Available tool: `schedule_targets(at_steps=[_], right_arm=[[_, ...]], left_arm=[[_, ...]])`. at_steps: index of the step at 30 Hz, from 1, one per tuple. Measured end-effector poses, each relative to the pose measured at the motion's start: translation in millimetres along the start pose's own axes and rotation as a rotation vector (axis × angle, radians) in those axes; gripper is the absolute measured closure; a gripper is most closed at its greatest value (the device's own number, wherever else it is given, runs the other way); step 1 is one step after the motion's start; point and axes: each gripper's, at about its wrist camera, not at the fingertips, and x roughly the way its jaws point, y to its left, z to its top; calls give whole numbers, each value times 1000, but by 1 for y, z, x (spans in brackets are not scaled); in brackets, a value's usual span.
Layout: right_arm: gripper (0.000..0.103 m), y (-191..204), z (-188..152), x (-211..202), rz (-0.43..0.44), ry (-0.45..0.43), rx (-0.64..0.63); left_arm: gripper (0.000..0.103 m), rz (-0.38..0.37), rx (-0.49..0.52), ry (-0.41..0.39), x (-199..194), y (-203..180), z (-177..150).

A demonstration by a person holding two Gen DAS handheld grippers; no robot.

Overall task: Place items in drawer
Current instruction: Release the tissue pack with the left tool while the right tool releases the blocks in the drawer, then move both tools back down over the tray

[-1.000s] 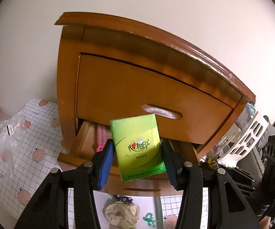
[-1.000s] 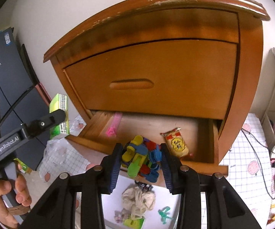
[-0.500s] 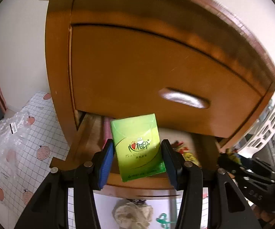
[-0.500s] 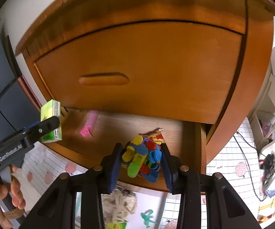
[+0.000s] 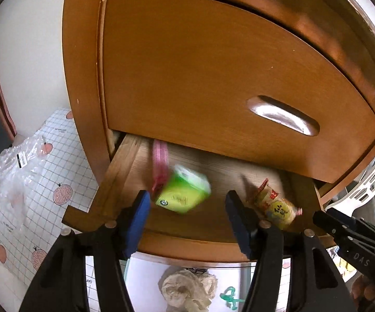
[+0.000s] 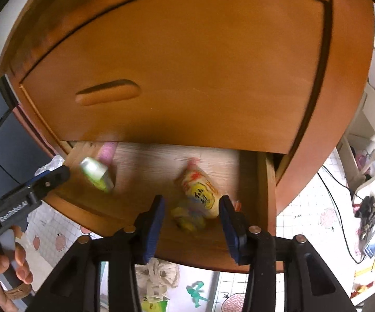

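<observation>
The bottom drawer [image 5: 125,166] [image 6: 252,182] of a wooden nightstand is pulled out. My left gripper [image 5: 187,214] is open above its front edge, and a green tissue packet [image 5: 183,193] [image 6: 96,173], blurred and tilted, is loose just beyond the fingers over the drawer floor. My right gripper [image 6: 191,208] is also open, with a blurred bundle of coloured clips [image 6: 187,217] free between its fingers. A yellow snack packet [image 5: 275,208] [image 6: 200,189] and a pink item [image 5: 158,161] [image 6: 106,152] lie in the drawer.
The shut upper drawer front [image 5: 213,78] overhangs the open one. On the grid-patterned floor mat [image 5: 57,161] lie a clear plastic bag [image 5: 18,161], a crumpled cloth [image 5: 187,286] and a green toy figure [image 6: 196,295]. A white rack [image 6: 369,140] and cables stand at the right.
Both grippers moved in close over the open drawer and opened. The green packet left the left gripper and the clip bundle left the right; both are blurred, dropping into the drawer.
</observation>
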Motion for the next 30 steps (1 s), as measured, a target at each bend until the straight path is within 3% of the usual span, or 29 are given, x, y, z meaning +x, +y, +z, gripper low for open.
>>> schedule_targets(at_steps=[5, 7, 13, 15, 17, 21, 30], right_arm=[[49, -5, -1, 3, -17, 12, 16], [39, -6, -2, 4, -23, 9, 18], [22, -4, -1, 7, -12, 19, 7], [21, -2, -1, 7, -14, 13, -1], [20, 0, -2, 7, -18, 11, -10], [2, 3, -1, 5, -23, -5, -24], [1, 8, -3, 3, -19, -22, -41]], left_arm=[[35, 31, 14, -2, 1, 1, 0], [28, 36, 15, -3, 2, 2, 0], [23, 52, 19, -10, 3, 4, -1], [8, 51, 20, -22, 2, 5, -2], [7, 54, 28, -41, 0, 4, -3], [1, 76, 40, -62, -3, 3, -3], [0, 87, 58, -97, -10, 2, -4]])
